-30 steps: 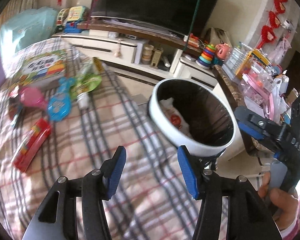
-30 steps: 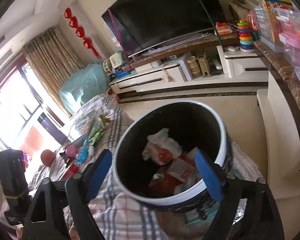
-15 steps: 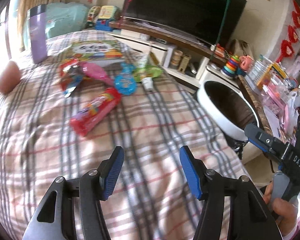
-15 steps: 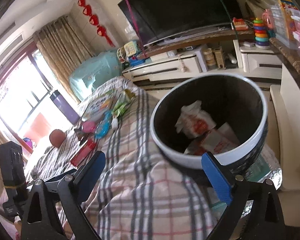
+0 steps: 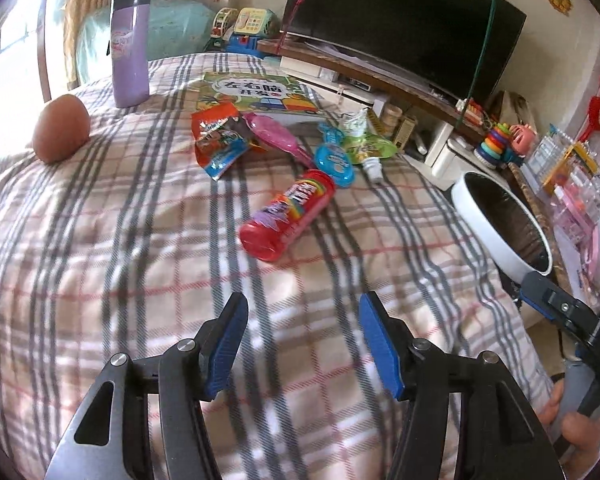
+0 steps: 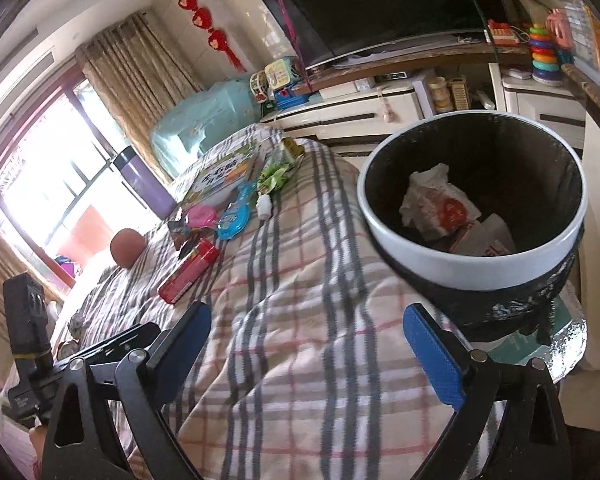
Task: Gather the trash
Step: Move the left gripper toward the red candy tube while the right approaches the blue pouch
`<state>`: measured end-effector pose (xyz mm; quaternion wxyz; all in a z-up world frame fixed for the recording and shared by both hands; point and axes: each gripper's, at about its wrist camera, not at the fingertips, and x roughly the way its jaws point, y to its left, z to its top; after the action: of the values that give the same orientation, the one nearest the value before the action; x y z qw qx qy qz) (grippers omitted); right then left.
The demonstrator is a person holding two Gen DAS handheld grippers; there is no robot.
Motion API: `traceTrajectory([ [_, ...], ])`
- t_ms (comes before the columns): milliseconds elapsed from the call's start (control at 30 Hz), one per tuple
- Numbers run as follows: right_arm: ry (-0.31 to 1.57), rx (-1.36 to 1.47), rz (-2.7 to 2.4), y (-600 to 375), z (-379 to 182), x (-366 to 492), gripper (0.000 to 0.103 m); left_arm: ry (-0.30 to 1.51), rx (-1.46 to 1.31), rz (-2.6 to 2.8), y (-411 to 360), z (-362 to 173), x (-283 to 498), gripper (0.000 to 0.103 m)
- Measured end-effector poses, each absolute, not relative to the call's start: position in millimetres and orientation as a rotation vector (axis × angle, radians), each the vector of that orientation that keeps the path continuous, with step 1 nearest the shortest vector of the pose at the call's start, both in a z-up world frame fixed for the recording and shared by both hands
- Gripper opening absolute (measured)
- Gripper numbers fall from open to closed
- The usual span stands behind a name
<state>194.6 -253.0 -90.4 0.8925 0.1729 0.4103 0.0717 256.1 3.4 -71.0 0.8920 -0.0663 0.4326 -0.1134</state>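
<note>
My left hand-held gripper (image 5: 302, 340) hung empty over the plaid blanket (image 5: 140, 240), jaws apart. My right hand-held gripper (image 6: 306, 344) had just spread wide, nothing between them. The red candy tube (image 5: 288, 214) lay ahead among wrappers; the white-rimmed trash bin (image 6: 472, 256) stood at the blanket's edge, crumpled wrappers inside.

A soft woven plaid cloth (image 5: 140, 240) is seen over the surface, matt and slightly rumpled. The red tube (image 5: 288, 214) and the snack packets (image 5: 218, 140) look like glossy plastic film. The bin (image 6: 476, 264) has a smooth white rim and a black liner, probably thin plastic; crumpled paper (image 6: 432, 200) lies inside.
</note>
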Motion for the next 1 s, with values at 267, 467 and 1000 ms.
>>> traceTrajectory([
  [267,0.860,0.345,0.174,-238,-93,202,0.098,0.896,0.001,-0.234,1,-68,292,0.060],
  [467,0.866,0.346,0.199,-231,-93,211,0.098,0.908,0.052,-0.228,-5,-79,325,0.060],
  [1000,0.884,0.260,0.216,-200,-99,248,0.069,0.913,-0.087,-0.247,22,-93,335,0.040],
])
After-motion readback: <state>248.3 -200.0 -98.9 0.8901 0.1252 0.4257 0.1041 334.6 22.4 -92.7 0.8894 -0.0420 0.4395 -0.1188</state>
